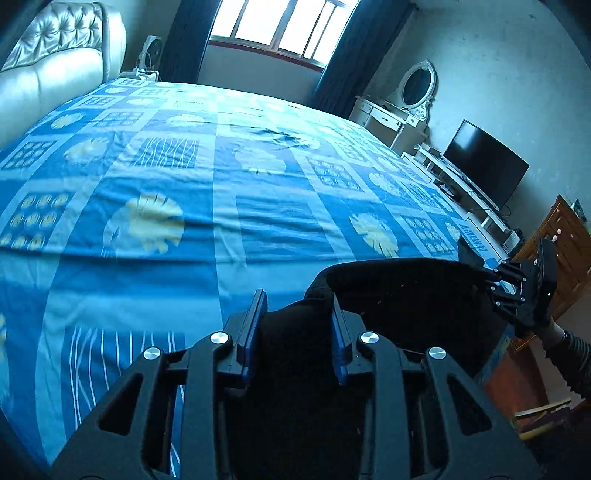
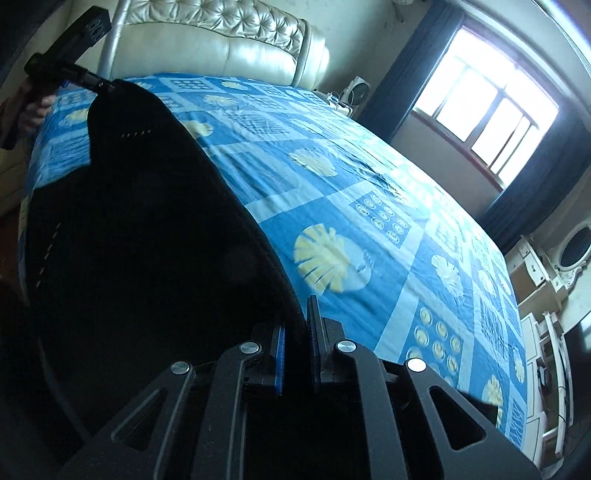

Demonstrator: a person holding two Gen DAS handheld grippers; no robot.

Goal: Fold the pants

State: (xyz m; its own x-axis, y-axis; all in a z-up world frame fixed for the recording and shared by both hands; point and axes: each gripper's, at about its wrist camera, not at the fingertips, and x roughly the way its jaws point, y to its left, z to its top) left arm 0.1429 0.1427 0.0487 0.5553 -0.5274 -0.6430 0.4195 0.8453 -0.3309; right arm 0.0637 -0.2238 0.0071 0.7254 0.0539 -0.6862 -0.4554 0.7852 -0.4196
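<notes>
The black pants hang stretched between my two grippers at the near edge of the bed. My left gripper is shut on a bunched corner of the pants. My right gripper is shut on the other edge of the pants, which spread as a dark sheet to its left. The right gripper also shows in the left wrist view, and the left gripper shows far off in the right wrist view, holding the far corner.
The bed carries a blue patterned sheet with a cream tufted headboard. A window with dark curtains is behind. A white dressing table, a TV and a wooden cabinet stand along the right side.
</notes>
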